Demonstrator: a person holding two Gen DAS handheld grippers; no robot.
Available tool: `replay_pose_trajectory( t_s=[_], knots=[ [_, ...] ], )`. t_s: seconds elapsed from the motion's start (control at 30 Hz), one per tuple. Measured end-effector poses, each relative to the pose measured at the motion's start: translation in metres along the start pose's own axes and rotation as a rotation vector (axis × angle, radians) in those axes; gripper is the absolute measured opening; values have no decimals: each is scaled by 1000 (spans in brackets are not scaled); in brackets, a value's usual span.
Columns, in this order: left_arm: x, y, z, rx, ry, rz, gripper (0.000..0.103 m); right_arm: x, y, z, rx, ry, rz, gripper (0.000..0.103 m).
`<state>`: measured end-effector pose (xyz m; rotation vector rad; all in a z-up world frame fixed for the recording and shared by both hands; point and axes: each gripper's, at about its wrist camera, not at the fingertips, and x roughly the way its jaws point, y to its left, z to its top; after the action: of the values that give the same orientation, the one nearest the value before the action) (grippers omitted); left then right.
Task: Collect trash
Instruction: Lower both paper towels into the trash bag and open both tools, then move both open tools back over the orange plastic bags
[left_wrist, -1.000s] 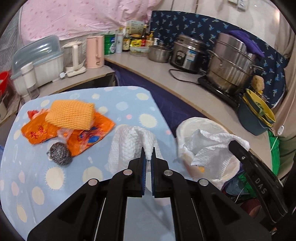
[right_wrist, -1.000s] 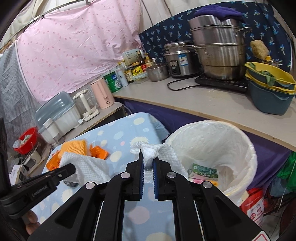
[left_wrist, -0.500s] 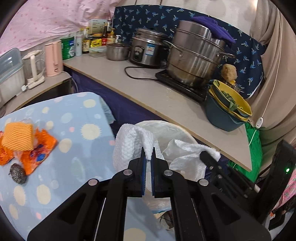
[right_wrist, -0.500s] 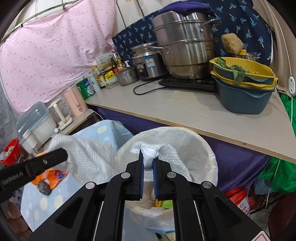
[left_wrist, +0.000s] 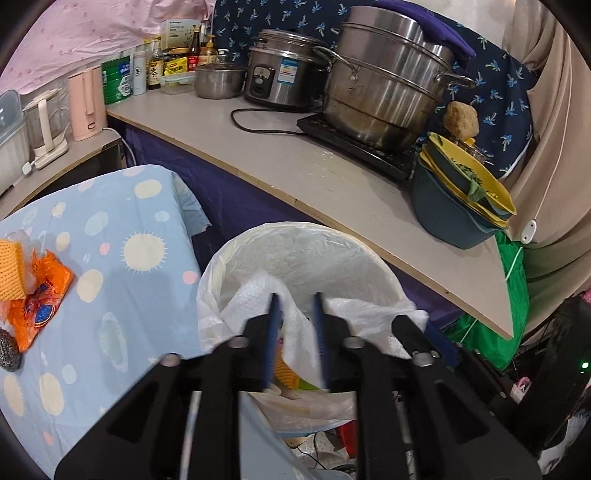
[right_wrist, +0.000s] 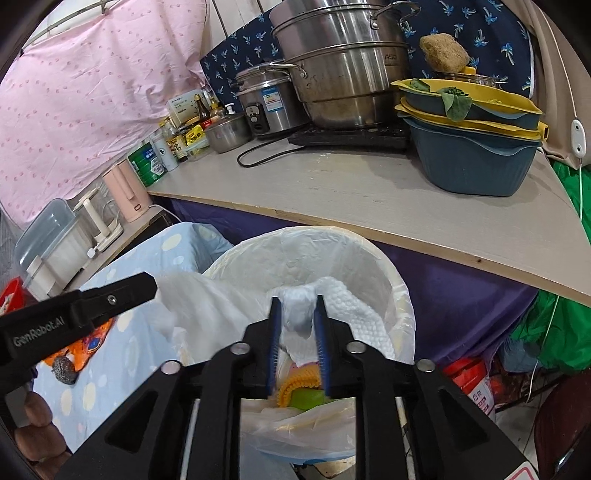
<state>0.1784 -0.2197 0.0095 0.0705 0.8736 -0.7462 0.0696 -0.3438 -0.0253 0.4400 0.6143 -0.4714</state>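
Kitchen counter runs across behind both claws, bearing a steel steamer pot and stacked basins. Directly ahead of and below both claws stands the lined trash bin. Left gripper: jaws have just been opening, now partly apart, white paper towel loose between and beside them. Right gripper: jaws likewise just opened, a second white towel between the blue pads, over the bin. Left of the left claw, an orange wrapper lies on the dotted tablecloth

Counter edge overhangs the open bin.
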Motion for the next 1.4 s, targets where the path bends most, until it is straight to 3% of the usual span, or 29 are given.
replay_pose_trajectory(
  t_s=[0.07, 0.37, 1.4],
  knots=[
    [-4, 3, -1, -9, -22, 17, 47, -4, 0, 2, -2, -14, -2, 32],
    [-19, 12, -3, -10, -45, 53, 51, -14, 11, 7, -17, -35, 17, 35],
    [-72, 101, -27, -120, -76, 169, 52, -25, 109, -13, -134, -5, 112, 36]
  ],
)
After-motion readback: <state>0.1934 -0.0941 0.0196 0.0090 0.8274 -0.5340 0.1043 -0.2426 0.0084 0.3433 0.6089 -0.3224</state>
